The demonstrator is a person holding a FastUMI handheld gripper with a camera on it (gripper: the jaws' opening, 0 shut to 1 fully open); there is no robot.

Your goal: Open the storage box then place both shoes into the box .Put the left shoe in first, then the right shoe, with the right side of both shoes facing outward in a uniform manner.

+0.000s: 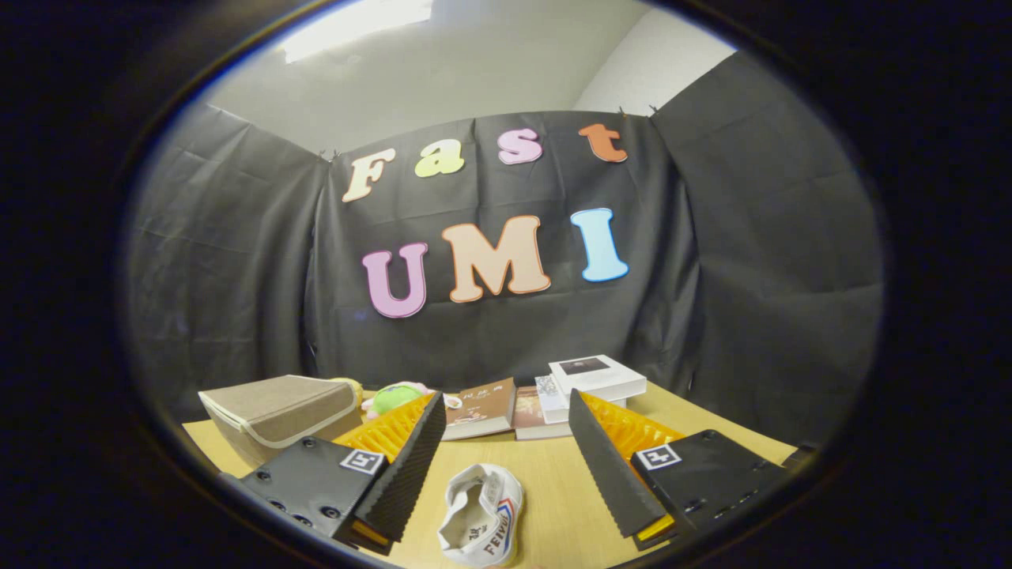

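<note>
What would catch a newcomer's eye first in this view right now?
The white shoe lying on the wooden table, low between the open fingers of the gripper, draws the eye first. Next comes the beige storage box beyond the left finger, its lid shut. Beyond the fingers, by the black cloth wall, lie a few books and a green plush toy.

White shoe (481, 514) on table, closed beige storage box (278, 412) beyond
</note>
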